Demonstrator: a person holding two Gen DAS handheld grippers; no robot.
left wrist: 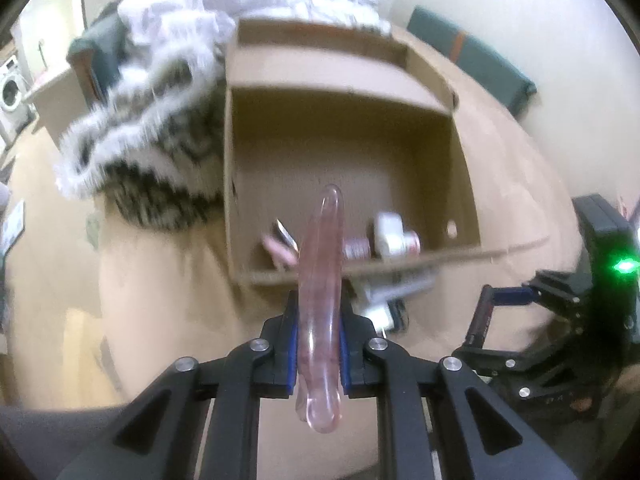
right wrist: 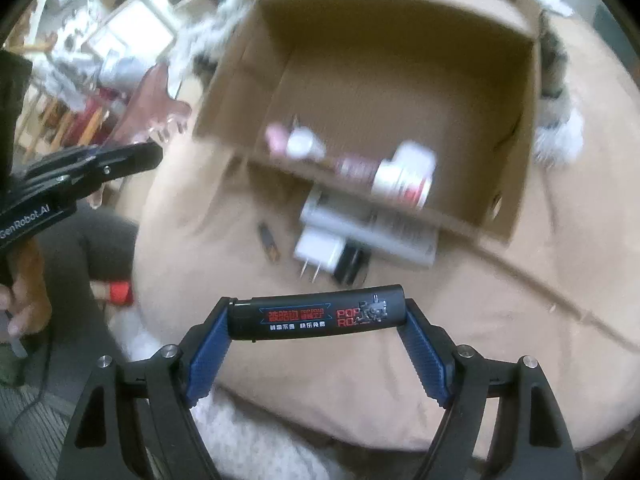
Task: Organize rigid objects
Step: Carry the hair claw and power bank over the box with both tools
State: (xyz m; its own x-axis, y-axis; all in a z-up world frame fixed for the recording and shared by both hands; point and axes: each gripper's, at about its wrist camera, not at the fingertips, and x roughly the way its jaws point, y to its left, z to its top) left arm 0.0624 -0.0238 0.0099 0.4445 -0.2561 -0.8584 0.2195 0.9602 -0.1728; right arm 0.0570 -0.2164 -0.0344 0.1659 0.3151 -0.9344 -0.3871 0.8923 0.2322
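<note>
The left gripper (left wrist: 318,312) is pitched downward, its blue-padded fingers (left wrist: 293,346) clamped on a translucent pink plastic comb (left wrist: 322,280); the right gripper (right wrist: 318,316) is spread wide, a black printed cylindrical lighter (right wrist: 316,316) pinched endwise between its pads.

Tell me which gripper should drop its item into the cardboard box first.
Probably the left. The left gripper, shut on the pink comb, already points its tip over the cardboard box; the right gripper holds the black lighter short of it.
</note>
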